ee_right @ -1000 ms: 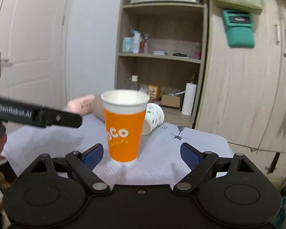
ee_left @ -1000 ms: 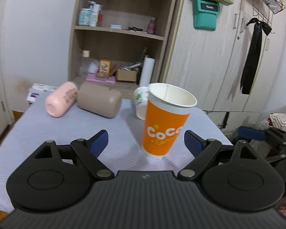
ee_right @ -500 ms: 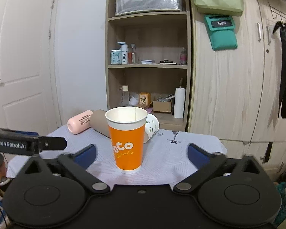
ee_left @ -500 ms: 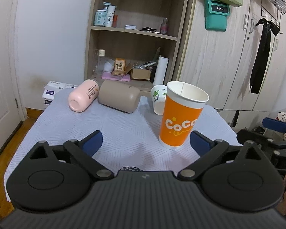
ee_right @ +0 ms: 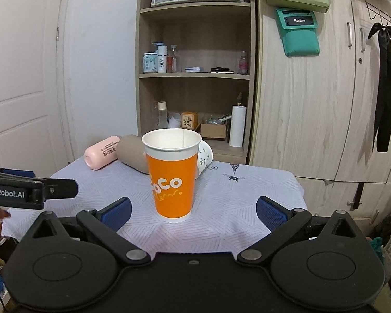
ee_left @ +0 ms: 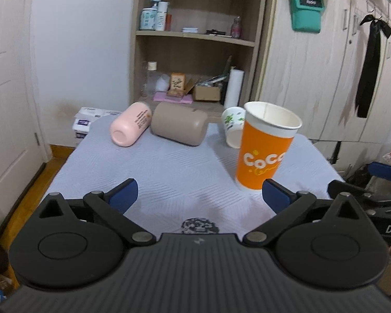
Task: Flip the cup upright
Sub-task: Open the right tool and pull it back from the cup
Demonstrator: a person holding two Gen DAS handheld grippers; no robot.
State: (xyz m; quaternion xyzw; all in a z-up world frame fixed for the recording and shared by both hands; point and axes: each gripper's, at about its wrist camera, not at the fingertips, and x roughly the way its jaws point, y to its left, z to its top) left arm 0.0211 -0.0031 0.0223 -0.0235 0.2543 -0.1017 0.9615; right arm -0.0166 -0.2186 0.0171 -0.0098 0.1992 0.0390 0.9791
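Orange paper cup (ee_left: 263,154) is standing upright, mouth up, on the pale quilted table cover (ee_left: 174,172). Nothing is touching it.

My left gripper (ee_left: 199,197) is hanging over the near edge of the cover, jaws spread wide, nothing between the blue pads (ee_left: 123,194). The cup is sitting ahead and to the right of centre, just beyond my right-hand pad in that view.

My right gripper (ee_right: 193,212) is also gaping wide and carrying nothing. From its camera the cup (ee_right: 172,174) is standing between the lines of the two fingers but beyond the tips, apart from both pads (ee_right: 271,212).

Behind the cup, a small white cup with green leaf print (ee_left: 232,126) is lying on its side, just beside or touching it; I cannot tell which. Further left, a beige cylinder (ee_left: 179,126) and a pink bottle (ee_left: 131,124) are lying on their sides, close together.

Wooden shelf unit (ee_right: 195,75) is standing behind the table, holding bottles and boxes. The side of my left gripper is showing at the left edge of the right camera's view.
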